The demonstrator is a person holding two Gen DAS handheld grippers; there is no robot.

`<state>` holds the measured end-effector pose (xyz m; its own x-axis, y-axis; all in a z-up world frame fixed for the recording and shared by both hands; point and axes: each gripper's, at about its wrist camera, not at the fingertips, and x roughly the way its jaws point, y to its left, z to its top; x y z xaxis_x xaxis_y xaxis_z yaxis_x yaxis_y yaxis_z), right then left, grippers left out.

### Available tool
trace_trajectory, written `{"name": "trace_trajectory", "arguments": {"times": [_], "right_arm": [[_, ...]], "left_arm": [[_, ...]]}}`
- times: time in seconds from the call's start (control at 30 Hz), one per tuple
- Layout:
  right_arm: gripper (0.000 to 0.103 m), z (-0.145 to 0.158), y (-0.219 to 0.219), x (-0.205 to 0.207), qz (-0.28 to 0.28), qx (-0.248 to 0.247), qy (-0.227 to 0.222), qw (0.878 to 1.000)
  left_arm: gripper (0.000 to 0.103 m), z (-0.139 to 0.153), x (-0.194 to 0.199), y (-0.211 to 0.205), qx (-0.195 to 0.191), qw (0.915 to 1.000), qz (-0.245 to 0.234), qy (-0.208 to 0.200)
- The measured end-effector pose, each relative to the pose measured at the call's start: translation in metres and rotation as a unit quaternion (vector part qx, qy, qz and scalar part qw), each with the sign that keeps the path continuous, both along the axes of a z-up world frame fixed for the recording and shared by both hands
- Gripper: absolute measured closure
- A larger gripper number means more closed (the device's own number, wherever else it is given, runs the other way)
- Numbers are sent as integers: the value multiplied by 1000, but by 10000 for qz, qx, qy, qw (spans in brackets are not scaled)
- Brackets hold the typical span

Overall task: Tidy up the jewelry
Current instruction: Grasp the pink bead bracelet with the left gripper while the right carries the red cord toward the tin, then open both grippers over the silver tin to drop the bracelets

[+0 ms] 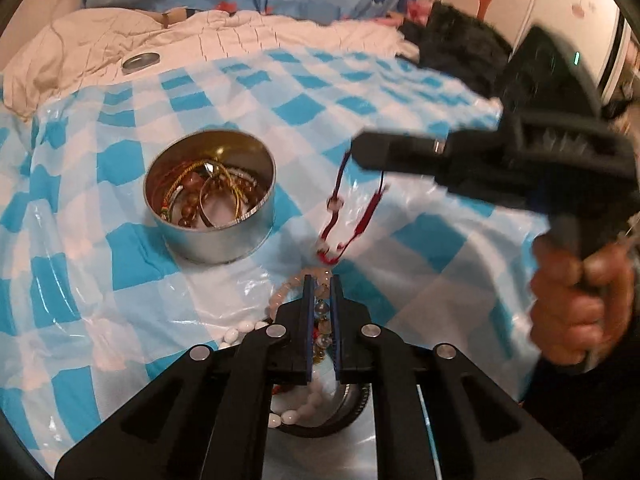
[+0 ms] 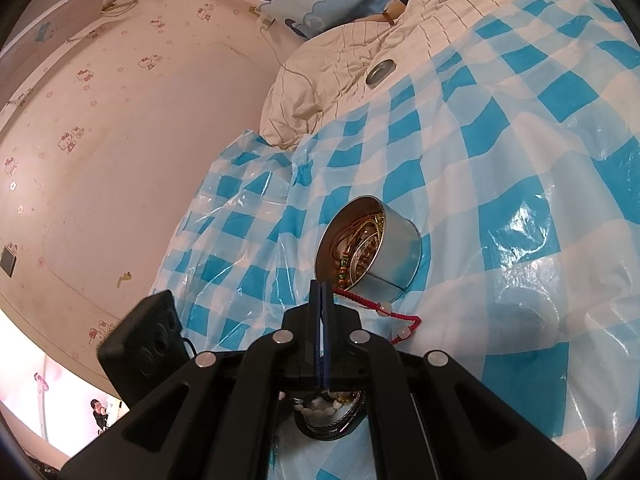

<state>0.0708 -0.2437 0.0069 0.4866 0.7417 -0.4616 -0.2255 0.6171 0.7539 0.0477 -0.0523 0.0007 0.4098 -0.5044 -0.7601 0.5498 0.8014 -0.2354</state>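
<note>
A round silver tin (image 1: 210,216) holding several gold bangles and beaded bracelets stands on the blue-checked sheet (image 1: 420,240). My left gripper (image 1: 322,282) reaches down over a heap of jewelry, its jaws nearly together on a beaded bracelet (image 1: 322,314); a pale pink bead bracelet (image 1: 286,292) lies just left of them. My right gripper (image 1: 362,152) comes in from the right, shut on a red cord bracelet (image 1: 352,220) that dangles over the heap. In the right wrist view that gripper (image 2: 321,285) is pressed shut, with the red cord bracelet (image 2: 380,310) trailing right below the tin (image 2: 384,252).
The tin's lid (image 1: 141,61) lies on the cream quilt (image 1: 80,48) at the back left. White beads and a dark ring (image 1: 352,412) sit under my left gripper. A dark furry thing (image 1: 452,40) lies at the back right. A hand (image 1: 580,304) holds the right gripper.
</note>
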Motion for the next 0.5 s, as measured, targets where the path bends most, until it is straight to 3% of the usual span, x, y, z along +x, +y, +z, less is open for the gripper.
{"name": "trace_trajectory", "arguments": {"times": [0.27,0.5], "right_arm": [[101,6,0,-3,18,119,-149,9998],[102,22,1,-8,105,381,-577,9976]], "left_arm": [[97,27,5,30,-699,9972,267,-78],[97,47,8,42,-937,9943,417,-306]]}}
